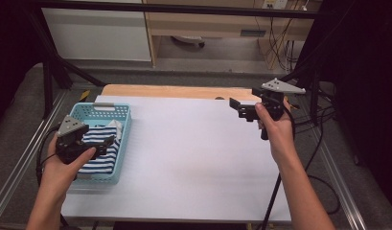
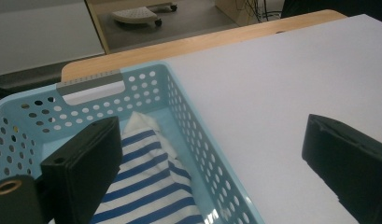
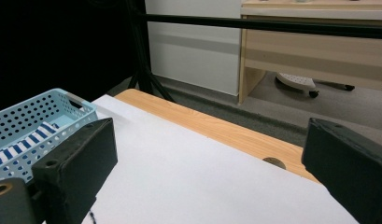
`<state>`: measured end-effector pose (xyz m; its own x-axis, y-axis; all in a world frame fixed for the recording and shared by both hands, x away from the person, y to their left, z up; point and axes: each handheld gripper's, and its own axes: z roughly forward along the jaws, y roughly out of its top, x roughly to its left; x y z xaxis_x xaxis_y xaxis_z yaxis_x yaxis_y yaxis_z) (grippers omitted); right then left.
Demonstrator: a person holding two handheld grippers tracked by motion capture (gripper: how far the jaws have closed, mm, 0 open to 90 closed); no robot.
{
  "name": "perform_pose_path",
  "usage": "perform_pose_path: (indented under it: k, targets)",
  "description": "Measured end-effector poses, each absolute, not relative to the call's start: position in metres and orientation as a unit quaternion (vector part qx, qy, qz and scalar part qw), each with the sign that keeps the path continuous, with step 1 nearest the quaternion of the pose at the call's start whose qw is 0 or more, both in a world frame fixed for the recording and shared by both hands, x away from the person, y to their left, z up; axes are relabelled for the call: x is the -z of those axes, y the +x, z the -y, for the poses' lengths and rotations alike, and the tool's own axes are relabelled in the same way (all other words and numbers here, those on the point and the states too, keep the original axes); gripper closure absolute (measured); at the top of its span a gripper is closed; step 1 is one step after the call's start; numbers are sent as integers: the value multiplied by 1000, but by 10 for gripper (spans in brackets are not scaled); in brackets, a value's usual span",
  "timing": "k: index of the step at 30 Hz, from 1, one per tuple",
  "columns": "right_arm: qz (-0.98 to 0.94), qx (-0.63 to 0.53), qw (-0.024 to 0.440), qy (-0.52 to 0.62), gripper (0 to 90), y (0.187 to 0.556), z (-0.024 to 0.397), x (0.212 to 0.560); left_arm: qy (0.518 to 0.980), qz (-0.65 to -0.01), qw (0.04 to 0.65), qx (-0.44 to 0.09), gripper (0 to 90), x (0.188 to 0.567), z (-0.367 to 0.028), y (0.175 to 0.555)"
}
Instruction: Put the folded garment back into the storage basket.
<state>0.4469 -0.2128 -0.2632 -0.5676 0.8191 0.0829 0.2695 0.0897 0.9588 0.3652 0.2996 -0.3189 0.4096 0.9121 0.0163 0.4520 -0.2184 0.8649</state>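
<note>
Over the basket (image 1: 125,125), left tongs (image 1: 106,142) released above striped cloth (image 1: 101,155), right tongs (image 1: 237,108) raised, released.

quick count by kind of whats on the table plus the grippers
light blue basket: 1
blue and white striped cloth, lying in the basket: 1
hand-held gripper: 2, the left hand-held gripper over the basket and the right hand-held gripper above the table's far right
total: 4

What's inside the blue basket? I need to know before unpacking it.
The blue basket holds a folded blue-and-white striped cloth. Anything beneath the cloth is covered, so I cannot tell.
</note>
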Motion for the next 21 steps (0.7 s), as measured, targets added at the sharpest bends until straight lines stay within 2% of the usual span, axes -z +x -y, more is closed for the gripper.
perform_pose_path:
  k: [21]
  targets:
    - [-679, -554, 261, 405, 37, 434, 250, 272, 734, -461, 415, -276, 45, 319, -297, 361]
